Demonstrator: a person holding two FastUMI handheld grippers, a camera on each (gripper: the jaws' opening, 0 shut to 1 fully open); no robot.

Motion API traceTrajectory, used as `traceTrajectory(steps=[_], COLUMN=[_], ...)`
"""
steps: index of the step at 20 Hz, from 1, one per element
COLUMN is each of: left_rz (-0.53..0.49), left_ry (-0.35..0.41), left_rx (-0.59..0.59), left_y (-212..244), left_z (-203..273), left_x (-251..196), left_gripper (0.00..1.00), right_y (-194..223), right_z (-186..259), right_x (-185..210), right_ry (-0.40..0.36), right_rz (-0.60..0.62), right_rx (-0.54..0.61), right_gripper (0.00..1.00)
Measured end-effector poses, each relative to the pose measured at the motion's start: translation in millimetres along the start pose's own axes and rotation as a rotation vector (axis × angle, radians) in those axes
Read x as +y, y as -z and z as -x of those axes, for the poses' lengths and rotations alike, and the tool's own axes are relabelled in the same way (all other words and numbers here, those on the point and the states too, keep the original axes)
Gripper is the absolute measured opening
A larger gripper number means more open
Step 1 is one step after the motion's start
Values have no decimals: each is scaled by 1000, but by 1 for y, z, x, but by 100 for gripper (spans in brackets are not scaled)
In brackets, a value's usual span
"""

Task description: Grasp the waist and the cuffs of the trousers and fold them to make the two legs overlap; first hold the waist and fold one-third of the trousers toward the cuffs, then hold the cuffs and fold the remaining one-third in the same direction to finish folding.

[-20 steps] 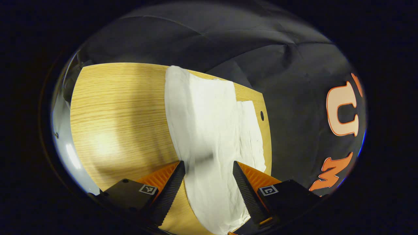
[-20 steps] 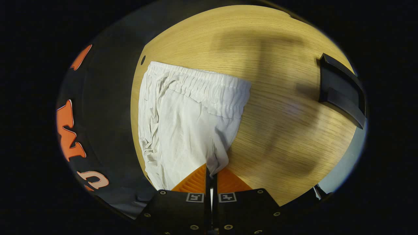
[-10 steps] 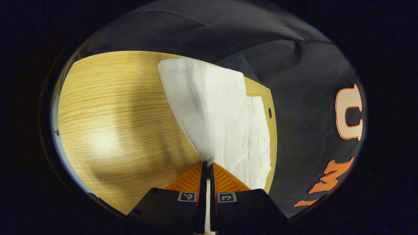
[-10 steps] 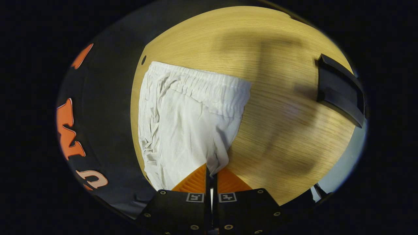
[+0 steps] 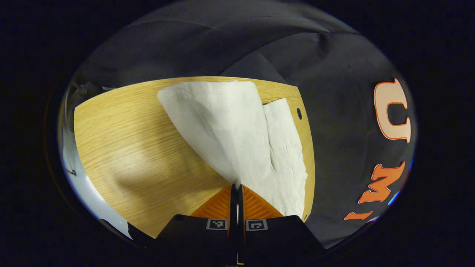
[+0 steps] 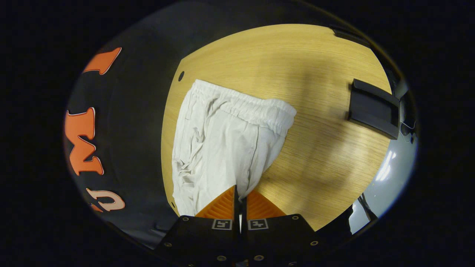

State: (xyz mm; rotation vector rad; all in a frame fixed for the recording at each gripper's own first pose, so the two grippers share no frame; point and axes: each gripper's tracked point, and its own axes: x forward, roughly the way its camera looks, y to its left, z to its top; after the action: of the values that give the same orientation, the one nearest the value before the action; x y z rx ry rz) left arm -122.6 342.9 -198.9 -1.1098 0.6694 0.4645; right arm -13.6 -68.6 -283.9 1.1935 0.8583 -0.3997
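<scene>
Left gripper (image 5: 237, 186) clamped on a pinch of white trousers (image 5: 237, 133), fingers pressed together with cloth between them. Fabric rising from table (image 5: 130, 148), fanning toward far edge; bare wood well open to one side, booth wall close on the other.

Right gripper (image 6: 240, 187) likewise closed on trousers (image 6: 222, 148) cloth. Waist (image 6: 256, 109) beyond, lying flat near table (image 6: 326, 148) edge. Black tray (image 6: 373, 109) well apart, farther off.
</scene>
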Motion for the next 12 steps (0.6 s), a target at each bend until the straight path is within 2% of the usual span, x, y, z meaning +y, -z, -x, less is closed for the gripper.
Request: traceTrajectory(steps=[3, 8, 10, 12], left_rz=[-47, -226, -248, -264], left_ry=[59, 113, 129, 114], left_rx=[33, 35, 34, 33], left_y=[-9, -29, -37, -44], left_z=[11, 16, 8, -7], left_x=[-33, -98, -125, -139], left_gripper=[4, 2, 4, 4], right_y=[-7, -24, -38, -48], right_z=[12, 17, 14, 7], right_x=[23, 82, 103, 128], right_ry=[-36, -76, -70, -84], right_rz=[-3, 52, 72, 80], right_rx=[-24, -62, -85, -76], right_gripper=[1, 1, 0, 0])
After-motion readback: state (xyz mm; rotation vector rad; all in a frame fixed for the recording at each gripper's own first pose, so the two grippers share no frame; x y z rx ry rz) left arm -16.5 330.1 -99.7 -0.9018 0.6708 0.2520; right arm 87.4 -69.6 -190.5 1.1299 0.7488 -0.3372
